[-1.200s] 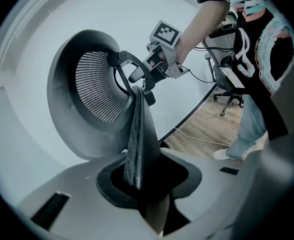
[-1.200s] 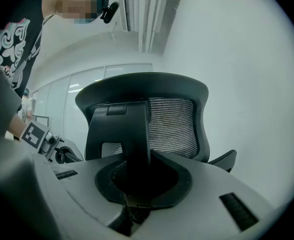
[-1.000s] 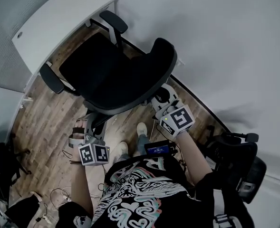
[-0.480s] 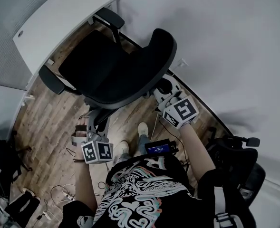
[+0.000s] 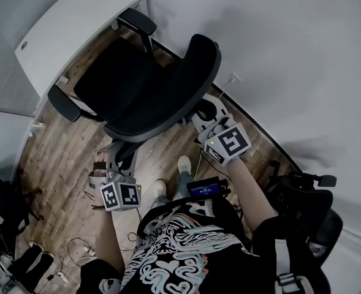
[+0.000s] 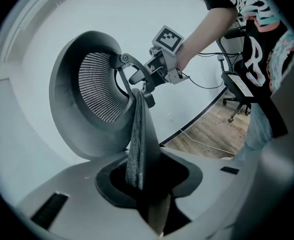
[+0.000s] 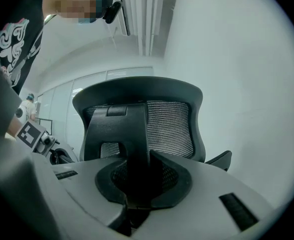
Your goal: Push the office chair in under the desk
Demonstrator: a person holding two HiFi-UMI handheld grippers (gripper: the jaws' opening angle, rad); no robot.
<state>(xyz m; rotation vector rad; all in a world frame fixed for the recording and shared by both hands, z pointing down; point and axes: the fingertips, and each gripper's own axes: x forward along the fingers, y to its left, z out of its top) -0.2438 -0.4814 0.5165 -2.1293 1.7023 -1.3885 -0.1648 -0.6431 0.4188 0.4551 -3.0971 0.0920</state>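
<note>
Black mesh-backed office chair (image 5: 125, 81) stands with the front of its seat drawn up to the edge of the white desk (image 5: 76, 23), one armrest on either side of that edge. A person grips it from behind with two handheld tools. Compared with a second ago, the chair sits slightly nearer the desk, and both grippers have travelled with it. Little has changed over the last half second.

The left gripper (image 5: 110, 167) is low at the near side of the curved backrest (image 5: 168, 100). In the left gripper view its jaws (image 6: 147, 184) are closed on the backrest's thin mesh-lined edge, though they have just been opening a touch. The right gripper (image 5: 206, 112) is at the middle of the backrest. In the right gripper view it (image 7: 137, 184) is clamped partway shut round the black central spine, with the grey mesh (image 7: 171, 129) rising behind.

The wood-grain floor (image 5: 57, 158) carries loose cables. A second black office chair (image 5: 303, 204) stands behind the person, at the foot of the white wall (image 5: 290, 54).
</note>
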